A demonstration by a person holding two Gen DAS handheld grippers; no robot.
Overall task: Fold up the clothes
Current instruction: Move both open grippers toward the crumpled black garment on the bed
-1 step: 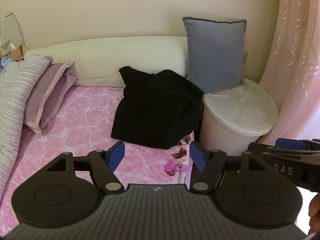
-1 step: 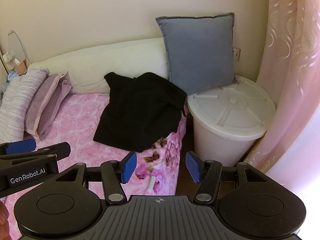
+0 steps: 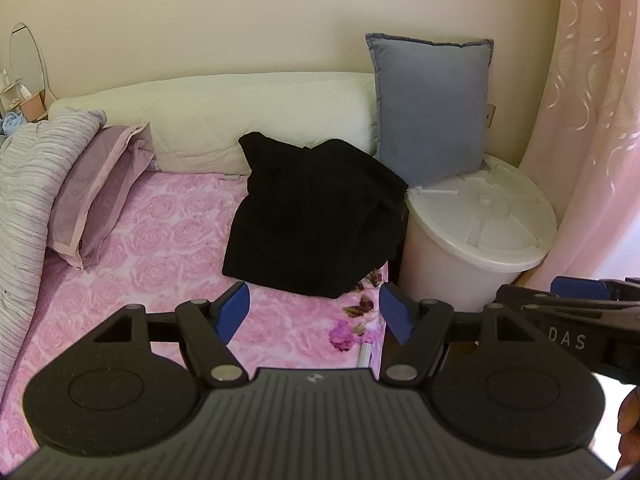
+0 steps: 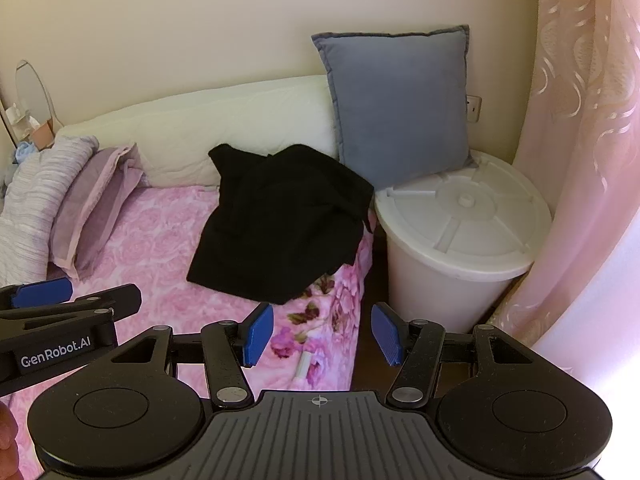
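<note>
A crumpled black garment (image 3: 312,220) (image 4: 280,220) lies in a heap on the pink rose-print bed sheet (image 3: 160,248) (image 4: 152,248), near the bed's right edge. It leans against the white bolster behind it. My left gripper (image 3: 314,308) hovers open in front of the garment's near hem with nothing between its blue pads. My right gripper (image 4: 322,330) is open and empty too, held over the bed's right edge, short of the garment. Each gripper shows at the side of the other's view, apart from the cloth.
A white lidded bin (image 3: 480,232) (image 4: 460,232) stands right of the bed, with a grey-blue cushion (image 3: 432,108) on it leaning against the wall. A purple pillow (image 3: 96,188) and striped blanket (image 3: 28,184) lie left. A pink curtain (image 3: 592,120) hangs right. A small white tube (image 4: 302,366) lies at the bed edge.
</note>
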